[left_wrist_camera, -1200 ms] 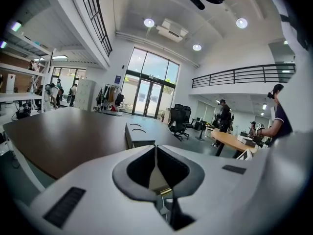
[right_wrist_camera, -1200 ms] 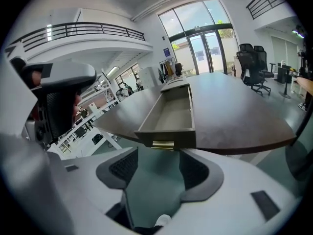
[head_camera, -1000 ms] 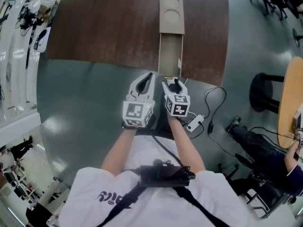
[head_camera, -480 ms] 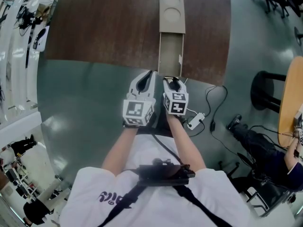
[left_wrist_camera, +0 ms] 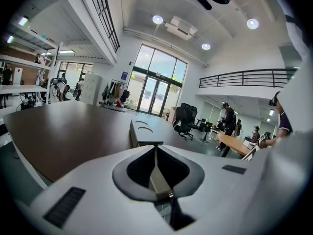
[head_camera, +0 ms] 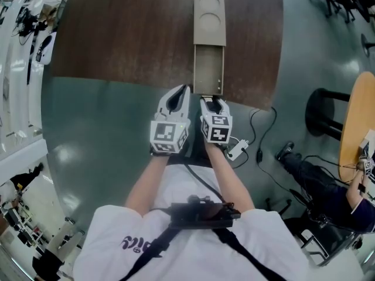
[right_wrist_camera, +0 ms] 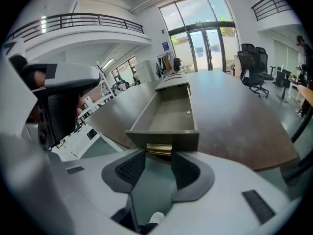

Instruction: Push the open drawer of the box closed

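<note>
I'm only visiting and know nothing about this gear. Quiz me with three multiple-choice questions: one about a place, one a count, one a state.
1. The box stands on: A the floor, B the brown table, C a chair.
2. Its top has how many round recesses: A two, B four, C none.
3. Its drawer is: A fully shut, B taken out, C pulled open.
Answers: 1 B, the brown table shows on both its sides; 2 A, the head view shows two circles; 3 C, its empty inside is exposed.
</note>
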